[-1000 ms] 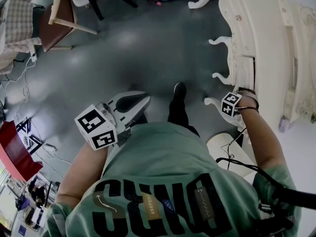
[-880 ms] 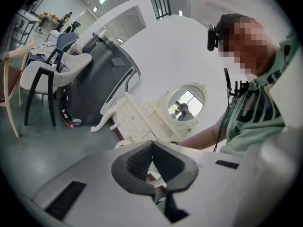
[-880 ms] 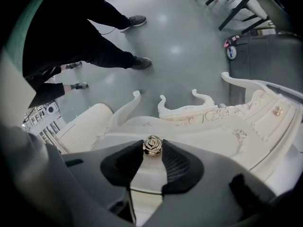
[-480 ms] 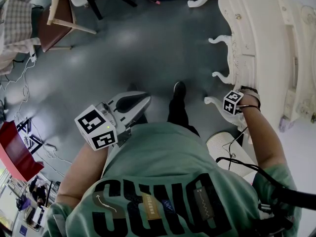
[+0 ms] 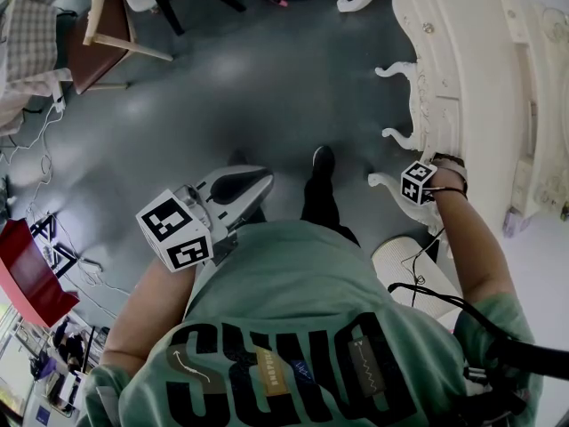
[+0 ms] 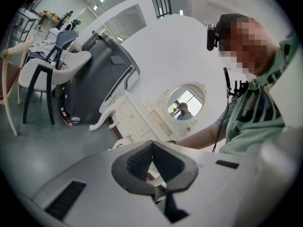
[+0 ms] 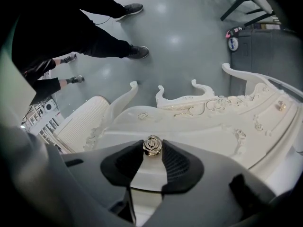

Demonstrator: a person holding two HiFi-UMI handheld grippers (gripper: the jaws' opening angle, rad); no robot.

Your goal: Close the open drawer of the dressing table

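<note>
The right gripper clamps the rose-shaped drawer knob between its fingertips, at the dressing table front edge. The left gripper is closed and empty.

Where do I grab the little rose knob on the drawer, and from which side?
Grab the round rose knob by its two sides, coming straight at the drawer front. It sticks out from that flat front, so tongs fit around it. The right tongs pinch it that way now.

Likely a lab mock-up, grey floor, loose cables, chairs
</note>
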